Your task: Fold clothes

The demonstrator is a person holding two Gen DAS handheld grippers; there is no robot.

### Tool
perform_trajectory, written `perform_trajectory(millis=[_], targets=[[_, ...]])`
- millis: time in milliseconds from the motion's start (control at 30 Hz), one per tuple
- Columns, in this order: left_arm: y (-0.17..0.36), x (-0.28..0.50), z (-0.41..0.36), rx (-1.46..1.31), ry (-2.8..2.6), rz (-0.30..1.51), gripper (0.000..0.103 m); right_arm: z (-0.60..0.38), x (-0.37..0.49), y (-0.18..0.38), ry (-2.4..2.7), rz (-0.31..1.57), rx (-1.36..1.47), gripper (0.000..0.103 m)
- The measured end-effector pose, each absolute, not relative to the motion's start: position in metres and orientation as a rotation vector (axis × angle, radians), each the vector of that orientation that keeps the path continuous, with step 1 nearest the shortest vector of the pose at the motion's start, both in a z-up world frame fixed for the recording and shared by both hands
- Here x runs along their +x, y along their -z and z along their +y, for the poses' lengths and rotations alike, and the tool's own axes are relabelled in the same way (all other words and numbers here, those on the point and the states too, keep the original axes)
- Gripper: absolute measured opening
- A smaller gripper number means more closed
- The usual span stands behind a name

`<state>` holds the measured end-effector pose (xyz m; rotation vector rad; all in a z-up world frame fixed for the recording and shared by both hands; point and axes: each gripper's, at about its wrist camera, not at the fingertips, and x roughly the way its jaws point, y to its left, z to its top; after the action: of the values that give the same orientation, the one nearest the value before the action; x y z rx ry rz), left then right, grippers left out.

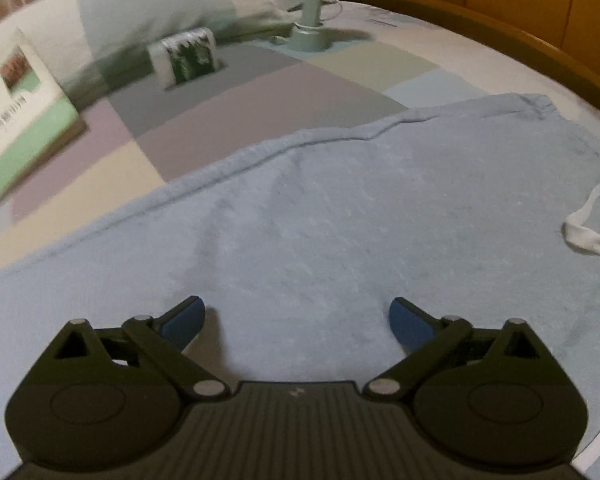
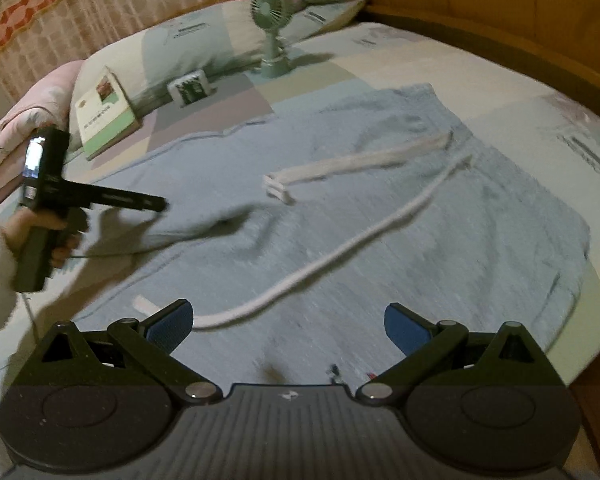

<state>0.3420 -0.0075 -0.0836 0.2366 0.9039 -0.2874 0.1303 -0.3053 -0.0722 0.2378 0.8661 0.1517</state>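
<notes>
Two tools: left tool (image 1: pixel 297 316) and right tool (image 2: pixel 288 322), both spread wide, gripping nothing. One blue garment (image 2: pixel 380 216) flat mid-bed with two white drawstrings (image 2: pixel 340 166). One book (image 2: pixel 104 112), one fan (image 2: pixel 270 20), patchwork bed (image 2: pixel 520 92), curtain (image 2: pixel 100 8) behind

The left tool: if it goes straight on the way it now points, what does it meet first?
Most likely the light blue garment on the bed. The left tool is open and tilted down toward the fabric, with nothing between. Depth is unclear; on a flatter path it may pass over it toward the small green fan.
</notes>
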Motion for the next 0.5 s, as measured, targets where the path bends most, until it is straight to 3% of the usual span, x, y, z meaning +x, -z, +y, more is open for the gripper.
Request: perform_trajectory(millis=[200, 433, 500], targets=[[0.058, 0.358, -0.031, 0.142, 0.37, 0.862, 0.098, -0.309, 0.125, 0.077, -0.162, 0.868, 0.225, 0.103], [0.098, 0.419, -0.074, 0.116, 0.311, 0.925, 0.098, -0.318, 0.118, 0.066, -0.114, 0.835, 0.144, 0.103], [0.103, 0.435, -0.075, 0.119, 0.256, 0.891, 0.103, -0.325, 0.117, 0.064, -0.092, 0.831, 0.137, 0.103]])
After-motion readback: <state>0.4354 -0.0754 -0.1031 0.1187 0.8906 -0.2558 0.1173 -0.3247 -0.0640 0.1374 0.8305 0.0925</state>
